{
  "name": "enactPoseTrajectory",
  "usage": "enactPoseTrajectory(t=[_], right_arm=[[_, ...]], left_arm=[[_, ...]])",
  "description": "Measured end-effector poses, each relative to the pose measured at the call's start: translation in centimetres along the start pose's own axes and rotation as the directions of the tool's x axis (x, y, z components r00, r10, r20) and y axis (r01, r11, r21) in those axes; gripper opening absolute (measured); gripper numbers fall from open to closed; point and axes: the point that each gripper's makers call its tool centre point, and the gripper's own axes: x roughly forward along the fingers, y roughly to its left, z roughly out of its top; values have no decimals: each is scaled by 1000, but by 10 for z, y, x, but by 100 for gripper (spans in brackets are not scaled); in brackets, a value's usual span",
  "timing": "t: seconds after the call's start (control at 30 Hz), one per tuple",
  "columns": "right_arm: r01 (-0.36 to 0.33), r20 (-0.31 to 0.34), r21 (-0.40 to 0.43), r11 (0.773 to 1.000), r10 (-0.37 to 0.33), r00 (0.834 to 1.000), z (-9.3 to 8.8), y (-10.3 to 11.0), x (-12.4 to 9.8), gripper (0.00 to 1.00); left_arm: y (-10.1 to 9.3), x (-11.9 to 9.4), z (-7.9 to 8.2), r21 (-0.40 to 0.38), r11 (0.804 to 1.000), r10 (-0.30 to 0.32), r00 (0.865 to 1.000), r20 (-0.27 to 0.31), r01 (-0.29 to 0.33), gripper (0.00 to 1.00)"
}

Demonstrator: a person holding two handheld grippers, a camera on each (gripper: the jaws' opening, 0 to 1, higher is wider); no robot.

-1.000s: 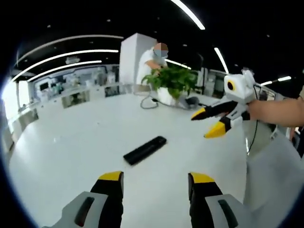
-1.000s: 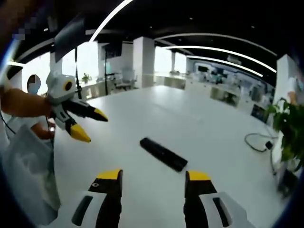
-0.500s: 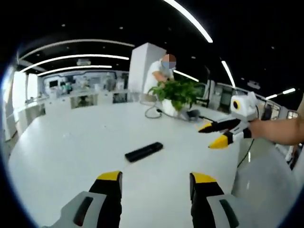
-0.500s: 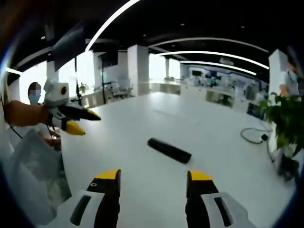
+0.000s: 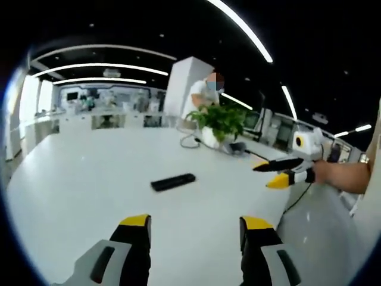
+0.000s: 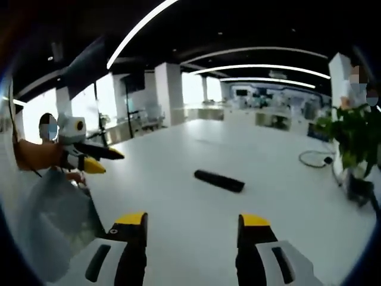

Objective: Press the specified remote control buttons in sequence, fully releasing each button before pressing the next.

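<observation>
The remote (image 5: 173,182) is lying flat near the middle of the white desk (image 5: 77,179), a slim black bar with a matte top, well apart from both sets of tongs. In the left gripper view it is sitting ahead of the left tongs (image 5: 193,229), slightly left, its long axis running crosswise to the jaws. In the right gripper view the remote (image 6: 219,180) is lying ahead of the right tongs (image 6: 193,228), again crosswise. Both pairs are hanging released, yellow-tipped jaws spread and gripping nothing. Neither looks clearly nearer. A leafy potted plant (image 5: 219,121) and a cable (image 6: 314,158) are resting at the desk's far edge.
</observation>
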Motion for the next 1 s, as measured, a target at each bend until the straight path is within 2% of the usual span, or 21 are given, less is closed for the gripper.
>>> enactPoseTrajectory(t=[0.13,0.2,0.27,0.43,1.0], right_arm=[[-21,4,-30,999,21,1000,0,11,-3,61],[-35,-2,-62,997,34,999,0,17,-3,62],[-62,3,-100,993,62,998,4,26,-4,62],[-68,26,-151,986,73,997,9,36,-7,65],[-78,9,-158,984,80,997,0,38,-4,64]], left_arm=[[-3,-4,-3,13,1000,-8,1000,-6,8,62],[-7,-6,-1,16,1000,-22,1000,0,22,62],[-8,-7,1,51,998,-25,1000,5,25,62],[-18,-10,5,71,996,-60,998,28,58,63],[-27,-9,2,125,989,-84,996,25,80,62]])
